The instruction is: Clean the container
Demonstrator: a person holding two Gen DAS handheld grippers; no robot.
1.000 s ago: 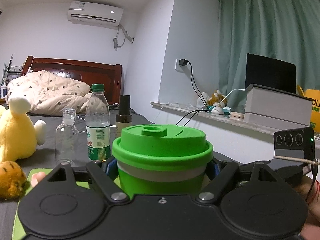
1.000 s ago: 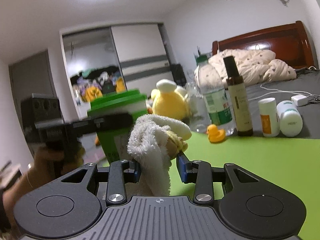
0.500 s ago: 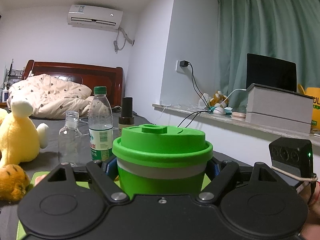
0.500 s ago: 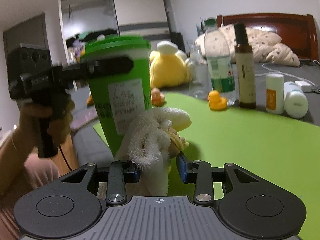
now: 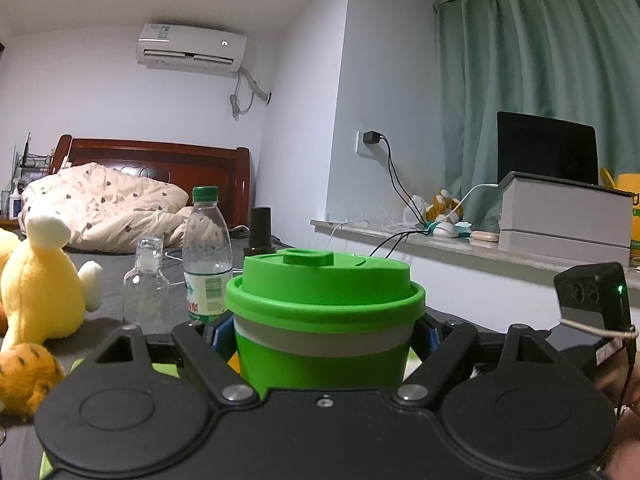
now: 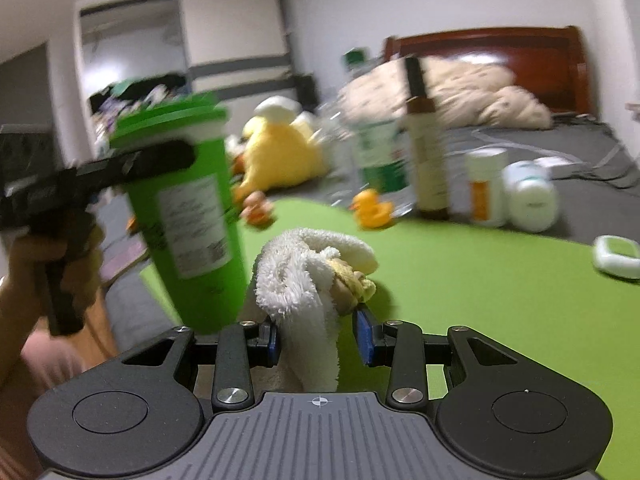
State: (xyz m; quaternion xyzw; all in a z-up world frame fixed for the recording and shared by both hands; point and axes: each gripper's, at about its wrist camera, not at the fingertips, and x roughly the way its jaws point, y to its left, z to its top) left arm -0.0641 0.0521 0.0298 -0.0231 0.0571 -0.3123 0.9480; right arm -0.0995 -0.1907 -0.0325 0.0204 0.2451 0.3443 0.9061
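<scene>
A green lidded cup (image 5: 324,320) with a pale band under its rim sits upright between the blue pads of my left gripper (image 5: 324,334), which is shut on it. In the right wrist view the same green cup (image 6: 184,216) hangs above the green mat's near corner, held at left by the other gripper in a person's hand (image 6: 48,264). My right gripper (image 6: 318,340) is shut on a bunched white and yellow cloth (image 6: 312,276). The cloth is close beside the cup's lower right side; the picture is blurred, so contact is unclear.
On the green mat (image 6: 480,296) and the grey bedsheet behind stand a water bottle (image 6: 380,160), a brown bottle (image 6: 424,152), two white jars (image 6: 486,188), a rubber duck (image 6: 370,208) and a yellow plush (image 6: 280,156). A small white case (image 6: 618,256) lies at the right.
The right gripper with the cloth has tipped downward and come closer to the cup, which now looms larger at left. The left gripper holds the cup still.
</scene>
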